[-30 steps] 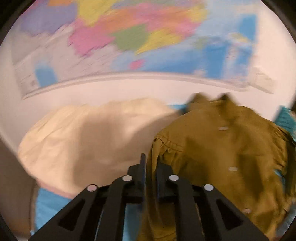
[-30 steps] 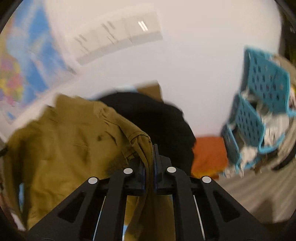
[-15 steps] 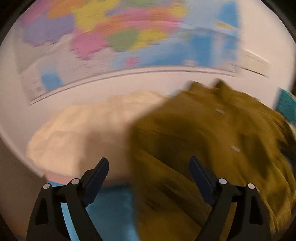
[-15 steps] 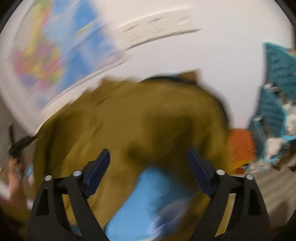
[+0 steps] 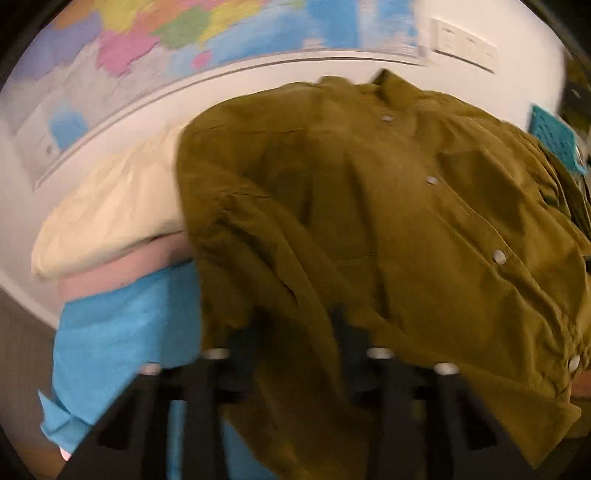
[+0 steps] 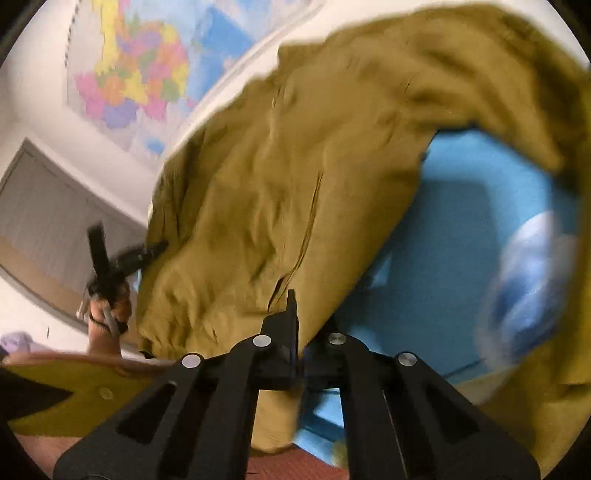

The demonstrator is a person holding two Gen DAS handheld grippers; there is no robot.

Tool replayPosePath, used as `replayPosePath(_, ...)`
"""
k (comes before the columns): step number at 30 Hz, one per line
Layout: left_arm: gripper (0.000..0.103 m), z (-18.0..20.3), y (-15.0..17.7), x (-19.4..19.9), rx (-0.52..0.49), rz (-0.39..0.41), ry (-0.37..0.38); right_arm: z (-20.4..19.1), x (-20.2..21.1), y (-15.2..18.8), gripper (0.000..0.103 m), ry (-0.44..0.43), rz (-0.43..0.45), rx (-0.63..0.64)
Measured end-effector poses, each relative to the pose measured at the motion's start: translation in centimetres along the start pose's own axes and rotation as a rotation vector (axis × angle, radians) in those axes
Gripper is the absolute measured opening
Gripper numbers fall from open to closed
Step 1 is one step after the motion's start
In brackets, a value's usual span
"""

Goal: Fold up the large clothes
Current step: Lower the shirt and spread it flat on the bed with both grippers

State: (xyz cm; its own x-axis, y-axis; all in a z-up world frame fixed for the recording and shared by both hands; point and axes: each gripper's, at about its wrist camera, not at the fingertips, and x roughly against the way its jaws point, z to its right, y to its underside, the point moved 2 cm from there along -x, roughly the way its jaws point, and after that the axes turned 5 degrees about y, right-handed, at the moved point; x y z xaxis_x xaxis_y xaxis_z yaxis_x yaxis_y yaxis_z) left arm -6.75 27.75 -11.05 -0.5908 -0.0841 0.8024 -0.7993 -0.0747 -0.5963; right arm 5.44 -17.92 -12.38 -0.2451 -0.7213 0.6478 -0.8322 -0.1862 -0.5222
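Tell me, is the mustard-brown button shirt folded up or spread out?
Spread out: the mustard-brown button shirt lies open, its button row showing, crumpled and not folded.

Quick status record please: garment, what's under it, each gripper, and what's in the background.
garment: olive shirt, snaps facing up, spread and rumpled
under it: blue cloth
beside it: cream and pink folded pile, partly covered by the shirt
left gripper: jaws closing, shirt fabric between them
right gripper: shut on the shirt's edge
background: wall map; teal basket at far right
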Motion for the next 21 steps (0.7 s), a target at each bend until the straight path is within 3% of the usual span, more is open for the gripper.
replayPosePath(2,0.012,-1.8,-0.3,0.6,0.049,0.019,-0.045,0.6,3.5,-1.1,0.002,0.04,0.104,-0.024)
replayPosePath(5,0.013,-4.6,-0.4,1.1,0.108,0.026,-0.142,2.1,7.0,-1.6,0.002,0.103,0.206,-0.06)
replayPosePath(6,0.014,-5.5,-0.2,0.8,0.123,0.007,-0.198,2.6,6.8,-1.4,0.002,0.154,0.192,-0.06)
replayPosePath(8,0.032,-6.5,0.2,0.1,0.129,-0.023,-0.256,3.6,4.9,-0.7,0.004,0.165,0.128,-0.084)
replayPosePath(10,0.038,-6.7,0.3,0.1,0.13,-0.015,-0.28,4.6,2.3,0.3,0.014,0.282,0.042,-0.084)
replayPosePath(12,0.043,-6.3,0.3,0.9,0.115,0.007,-0.284,4.1,1.5,0.5,0.029,0.322,0.021,-0.056)
replayPosePath(13,0.051,-6.0,0.3,1.6,0.118,0.03,-0.259,3.6,1.8,0.5,0.038,0.318,0.029,-0.052)
replayPosePath(14,0.056,-5.5,0.2,2.4,0.127,0.058,-0.209,3.0,2.4,0.5,0.056,0.32,0.044,-0.035)
replayPosePath(15,0.059,-5.0,0.0,3.8,0.135,0.104,-0.124,2.2,2.7,0.4,0.062,0.34,0.062,-0.018)
replayPosePath(19,0.079,-1.7,-1.0,7.7,0.072,0.251,0.081,0.3,4.6,-0.6,0.067,0.387,0.145,0.042)
replayPosePath(21,0.08,0.6,-1.3,7.4,0.001,0.24,0.145,-1.2,5.1,-0.7,0.068,0.375,0.184,0.091)
